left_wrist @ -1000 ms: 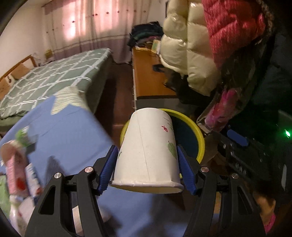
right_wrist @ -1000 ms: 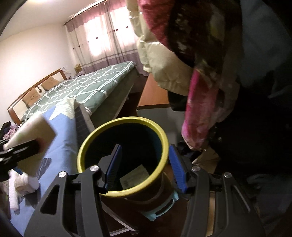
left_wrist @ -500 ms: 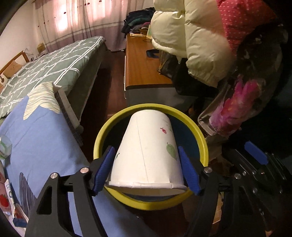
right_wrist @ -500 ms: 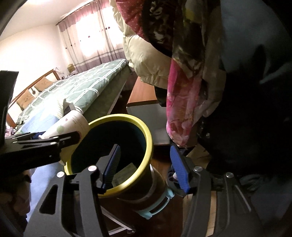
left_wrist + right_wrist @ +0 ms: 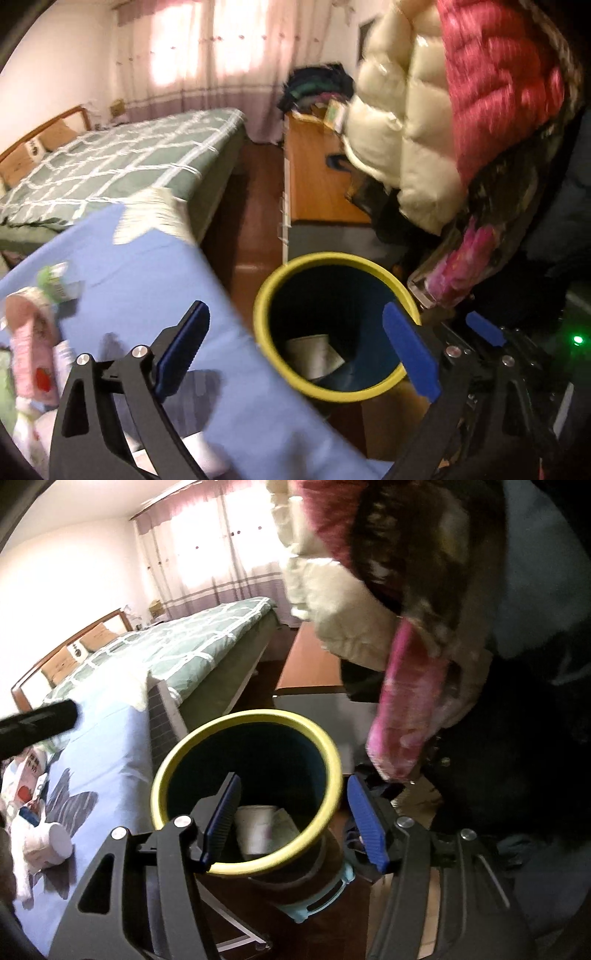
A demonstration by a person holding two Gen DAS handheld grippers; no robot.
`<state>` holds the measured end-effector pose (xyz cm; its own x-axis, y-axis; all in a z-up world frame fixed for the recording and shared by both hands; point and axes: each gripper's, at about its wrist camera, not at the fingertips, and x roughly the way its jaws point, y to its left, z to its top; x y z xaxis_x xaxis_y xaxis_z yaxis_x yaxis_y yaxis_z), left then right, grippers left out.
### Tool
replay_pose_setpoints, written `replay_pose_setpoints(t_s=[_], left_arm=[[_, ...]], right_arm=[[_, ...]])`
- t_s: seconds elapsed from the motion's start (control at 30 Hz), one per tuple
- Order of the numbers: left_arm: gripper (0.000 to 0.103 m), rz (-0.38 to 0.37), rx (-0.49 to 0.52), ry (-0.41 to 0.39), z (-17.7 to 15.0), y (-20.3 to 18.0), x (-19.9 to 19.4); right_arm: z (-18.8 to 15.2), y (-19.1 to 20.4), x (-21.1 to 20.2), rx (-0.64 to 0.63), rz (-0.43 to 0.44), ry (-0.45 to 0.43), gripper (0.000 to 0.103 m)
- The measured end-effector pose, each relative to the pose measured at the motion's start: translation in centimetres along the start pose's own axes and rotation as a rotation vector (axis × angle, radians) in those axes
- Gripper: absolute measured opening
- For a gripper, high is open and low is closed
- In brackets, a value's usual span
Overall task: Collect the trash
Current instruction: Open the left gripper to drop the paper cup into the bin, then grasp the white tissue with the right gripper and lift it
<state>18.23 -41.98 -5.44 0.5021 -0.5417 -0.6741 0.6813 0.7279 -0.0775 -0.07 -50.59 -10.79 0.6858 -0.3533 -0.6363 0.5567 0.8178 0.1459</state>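
Two grippers: our left gripper (image 5: pixel 295 347) has just been opening, empty; right gripper (image 5: pixel 291 819) pinches bin (image 5: pixel 184 753) rim.
Bin: paper cup (image 5: pixel 255 827) inside.
Overhead: hanging coats (image 5: pixel 406 129) crowd, perhaps touching, the bin.
Bedside: wrappers (image 5: pixel 33 332) on blue sheet (image 5: pixel 147 266).

One yellow-rimmed bin (image 5: pixel 321 746), holding one paper cup (image 5: pixel 255 829) and one flat scrap of paper (image 5: pixel 284 821). Two grippers: left gripper (image 5: pixel 295 350), right gripper (image 5: pixel 293 816), two blue pads each. One blue sheet (image 5: pixel 140 266) with several pieces of litter, blurred, at least four; one white cup (image 5: pixel 51 843) lying on its side among them. One green checked bed (image 5: pixel 122 158). One wooden cabinet (image 5: pixel 314 177). One cream puffer jacket (image 5: pixel 402 129), one red quilted jacket (image 5: pixel 495 74).
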Motion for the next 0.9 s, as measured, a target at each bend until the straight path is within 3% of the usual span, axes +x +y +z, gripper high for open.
replay_pose_setpoints(t_s=[0.13,0.5,0.83,0.9], left_arm=[[0.096,0.069,-0.065,-0.055,-1.3,4.5,-3.8],[0.098,0.384,-0.311,-0.210,-7.9,20.3,-13.5],[0.098,0.653,-0.490,-0.243,-15.3,33.0,-17.8],[0.098,0.665,-0.519,-0.252,-16.8,34.5,-18.4]], right_arm=[[0.1,2.5,0.0,-0.044,0.044,0.010,0.058],[-0.2,14.1,-0.2,-0.231,0.249,0.061,0.058],[-2.1,26.5,-1.0,-0.439,0.419,0.116,0.058],[-3.0,28.7,-0.8,-0.489,0.438,0.143,0.058]])
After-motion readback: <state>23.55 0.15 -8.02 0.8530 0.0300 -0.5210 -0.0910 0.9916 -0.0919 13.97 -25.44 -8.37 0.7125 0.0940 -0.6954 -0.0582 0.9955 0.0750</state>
